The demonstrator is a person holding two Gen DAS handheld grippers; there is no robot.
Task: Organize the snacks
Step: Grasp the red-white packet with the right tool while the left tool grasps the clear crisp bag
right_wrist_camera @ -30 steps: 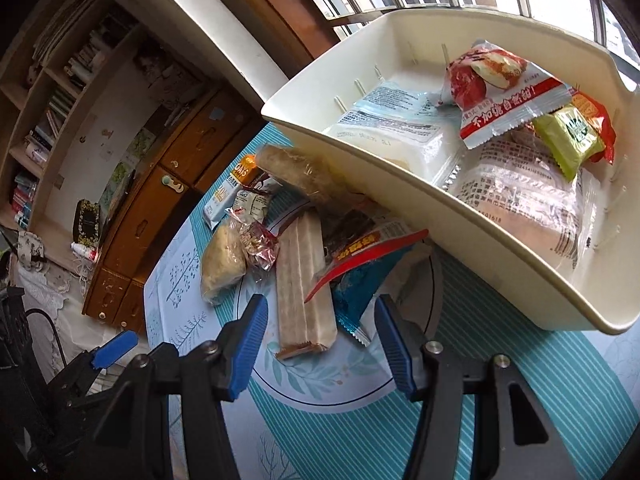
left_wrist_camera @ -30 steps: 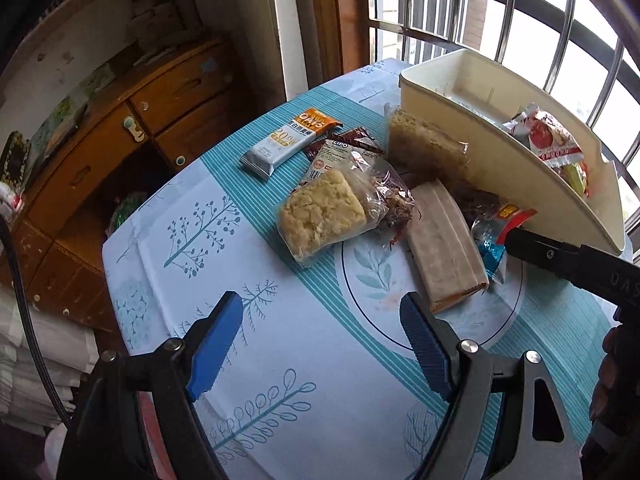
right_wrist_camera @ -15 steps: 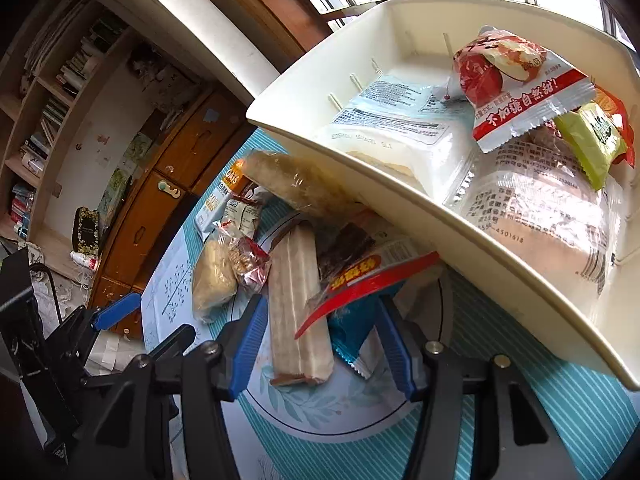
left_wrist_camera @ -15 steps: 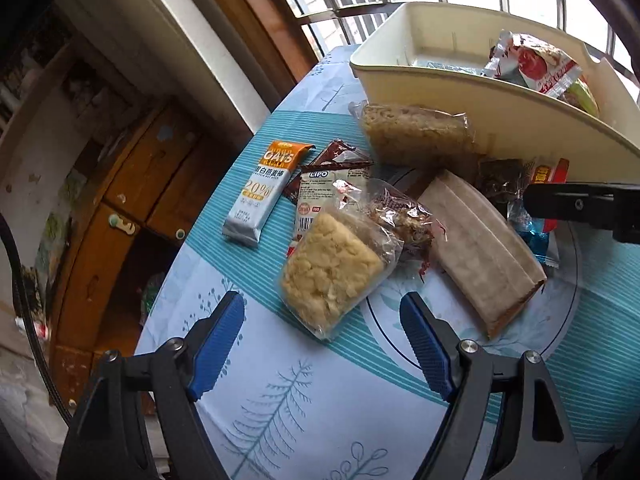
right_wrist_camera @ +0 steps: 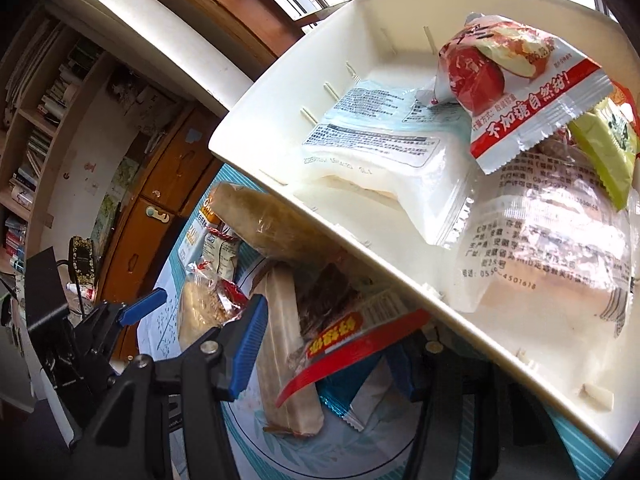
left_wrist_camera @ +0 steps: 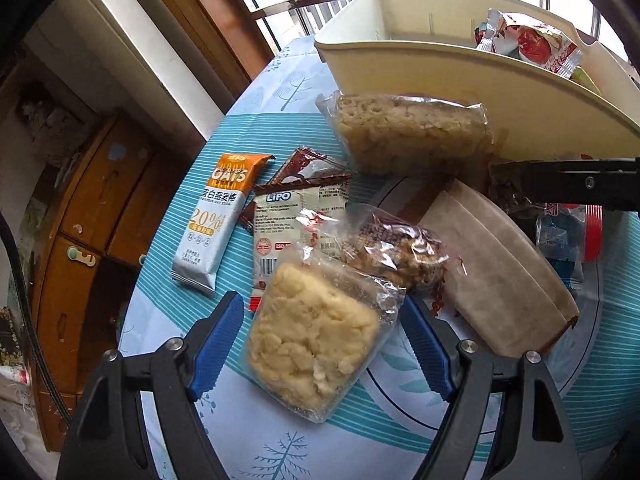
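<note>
My left gripper (left_wrist_camera: 322, 346) is open and points down over a clear bag of yellow crumbly cake (left_wrist_camera: 316, 344); its blue pads stand on either side of the bag without pressing it. My right gripper (right_wrist_camera: 324, 364) is open too, with a red and blue packet (right_wrist_camera: 348, 344) between its fingers. The packet covers its right finger. A long beige wafer pack (right_wrist_camera: 280, 352) lies just left of that packet. The cream bin (right_wrist_camera: 304, 92) behind holds a red and white packet (right_wrist_camera: 516, 84), a white bag (right_wrist_camera: 384, 160) and other snacks.
More snacks lie on the teal tablecloth (left_wrist_camera: 280, 440): an oats bar (left_wrist_camera: 216, 220), a Lipo packet (left_wrist_camera: 296, 216), a bag of brown nut snack (left_wrist_camera: 396, 248) and a rice crisp block (left_wrist_camera: 408, 136) against the bin. Left of the table's edge stands a wooden cabinet (left_wrist_camera: 92, 208).
My left gripper rolled and came down and forward until its fingers straddle the yellow cake bag. My right gripper advanced toward the bin, so the red and blue packet now sits between its fingers.
</note>
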